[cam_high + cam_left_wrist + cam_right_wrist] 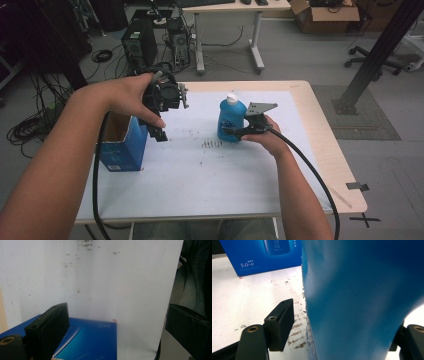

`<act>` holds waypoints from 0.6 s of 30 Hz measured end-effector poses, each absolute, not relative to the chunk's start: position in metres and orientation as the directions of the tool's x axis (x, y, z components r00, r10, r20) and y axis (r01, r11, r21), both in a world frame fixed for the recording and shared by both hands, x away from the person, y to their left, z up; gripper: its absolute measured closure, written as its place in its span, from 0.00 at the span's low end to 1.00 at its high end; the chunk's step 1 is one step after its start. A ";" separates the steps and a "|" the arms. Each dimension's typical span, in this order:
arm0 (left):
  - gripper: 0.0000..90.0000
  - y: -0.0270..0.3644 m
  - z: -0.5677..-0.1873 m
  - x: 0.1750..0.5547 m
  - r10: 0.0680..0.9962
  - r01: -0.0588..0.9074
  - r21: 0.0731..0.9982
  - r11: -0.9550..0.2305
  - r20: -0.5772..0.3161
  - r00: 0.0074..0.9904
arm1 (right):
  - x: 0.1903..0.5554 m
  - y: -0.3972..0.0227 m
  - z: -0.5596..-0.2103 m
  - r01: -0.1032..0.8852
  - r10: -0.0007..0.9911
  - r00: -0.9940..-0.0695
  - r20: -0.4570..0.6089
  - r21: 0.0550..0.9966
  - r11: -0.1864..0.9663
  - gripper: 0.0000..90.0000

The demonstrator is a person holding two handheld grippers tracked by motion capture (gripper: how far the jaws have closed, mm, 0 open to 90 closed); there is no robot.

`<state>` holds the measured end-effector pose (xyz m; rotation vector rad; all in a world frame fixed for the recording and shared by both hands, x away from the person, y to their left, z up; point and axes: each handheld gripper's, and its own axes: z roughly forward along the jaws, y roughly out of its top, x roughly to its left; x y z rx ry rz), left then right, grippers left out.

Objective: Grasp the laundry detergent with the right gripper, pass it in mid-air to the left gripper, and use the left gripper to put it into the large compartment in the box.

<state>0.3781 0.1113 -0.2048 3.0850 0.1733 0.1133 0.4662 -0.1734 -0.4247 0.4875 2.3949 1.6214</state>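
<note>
A blue bottle with a white cap stands upright near the middle of the white table sheet. My right gripper reaches in level from the right around its lower part. In the right gripper view the bottle sits between the jaws, the left pad stands a small gap off it, and the right pad is hidden behind it. An open-topped blue box stands at the table's left. My left gripper hangs above the box's right edge, pointing down, jaws wide and empty over the box.
Dark smudges mark the sheet in front of the bottle. The table's wooden rim borders the sheet on the right. Beyond the far edge stand computer towers, cables and a desk. A black post rises at the right.
</note>
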 end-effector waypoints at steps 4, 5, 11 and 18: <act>0.06 0.111 -0.205 0.379 0.113 0.109 0.053 -0.993 0.069 0.991 | 0.466 -0.174 -0.425 0.152 0.390 -0.921 0.007 0.927 0.342 0.35; 0.06 0.112 -0.205 0.379 0.113 0.109 0.053 -0.993 0.069 0.991 | 0.466 -0.174 -0.425 0.152 0.393 -0.920 0.006 0.928 0.340 0.35; 0.06 0.112 -0.205 0.379 0.117 0.113 0.055 -0.992 0.069 0.991 | 0.467 -0.174 -0.425 0.145 0.400 -0.917 -0.004 0.928 0.342 0.41; 0.06 0.112 -0.205 0.380 0.114 0.110 0.056 -0.992 0.069 0.991 | 0.468 -0.175 -0.426 0.143 0.403 -0.915 -0.005 0.930 0.338 0.44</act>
